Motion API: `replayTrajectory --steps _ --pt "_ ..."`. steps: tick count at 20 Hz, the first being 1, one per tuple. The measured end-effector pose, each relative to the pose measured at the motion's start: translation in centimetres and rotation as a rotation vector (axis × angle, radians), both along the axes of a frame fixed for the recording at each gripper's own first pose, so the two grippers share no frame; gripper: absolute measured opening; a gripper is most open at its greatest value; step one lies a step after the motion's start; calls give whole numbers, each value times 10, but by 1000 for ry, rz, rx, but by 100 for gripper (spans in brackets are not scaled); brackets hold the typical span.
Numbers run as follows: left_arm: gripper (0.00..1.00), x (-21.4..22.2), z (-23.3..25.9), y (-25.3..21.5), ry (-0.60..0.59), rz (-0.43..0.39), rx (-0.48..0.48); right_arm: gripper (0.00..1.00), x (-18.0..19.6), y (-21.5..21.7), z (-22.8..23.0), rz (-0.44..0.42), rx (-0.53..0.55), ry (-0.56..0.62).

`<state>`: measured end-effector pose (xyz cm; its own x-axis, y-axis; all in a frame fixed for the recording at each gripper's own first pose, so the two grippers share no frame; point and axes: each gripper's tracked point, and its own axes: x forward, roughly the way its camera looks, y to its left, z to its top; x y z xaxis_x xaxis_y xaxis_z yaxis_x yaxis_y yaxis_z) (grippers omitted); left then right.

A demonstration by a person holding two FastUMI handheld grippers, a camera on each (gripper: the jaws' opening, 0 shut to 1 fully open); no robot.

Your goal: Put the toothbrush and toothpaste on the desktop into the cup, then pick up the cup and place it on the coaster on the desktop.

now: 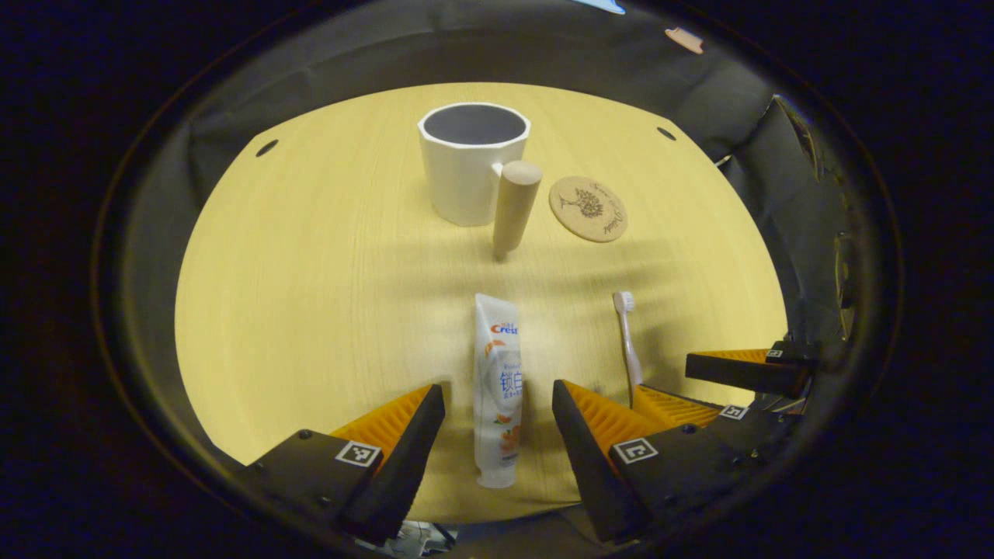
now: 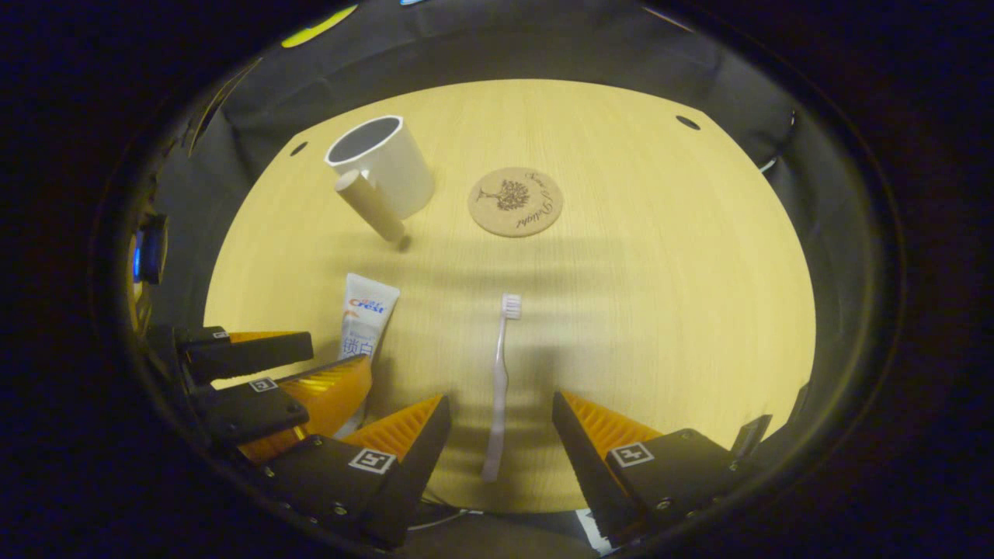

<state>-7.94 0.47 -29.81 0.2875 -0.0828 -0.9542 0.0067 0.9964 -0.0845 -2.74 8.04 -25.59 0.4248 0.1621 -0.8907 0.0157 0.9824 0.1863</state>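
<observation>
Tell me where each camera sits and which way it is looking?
Left gripper view: rides on the left tool, looking forward over its open fingers at the toothpaste tube between them.
Right gripper view: rides on the right tool, looking along its open fingers at the toothbrush.
Both share the white cup, cork coaster and wooden desktop.

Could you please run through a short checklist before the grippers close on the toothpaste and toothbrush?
1. Left gripper jaws open, astride the toothpaste: ok.
2. Right gripper jaws open, astride the toothbrush: ok.
3. Toothpaste and toothbrush lying flat and apart on the desktop: ok.
4. Cup upright, mouth open, nothing visible inside: ok.
5. Coaster bare, beside the cup: ok.
6. Jaws low enough to grip: cannot tell.
</observation>
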Motion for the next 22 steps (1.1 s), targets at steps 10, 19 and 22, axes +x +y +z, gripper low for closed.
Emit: replayTrajectory --steps 10,19,22 --pt "83 -1 -25 1 82 -5 -27 62 -6 3 -27 -4 -3 132" --pt "63 -5 -36 -1 111 5 -38 43 -8 -3 -34 -5 -26 140" --pt "55 -4 -37 -2 110 -13 -28 18 -6 -1 -37 -30 -1 153"
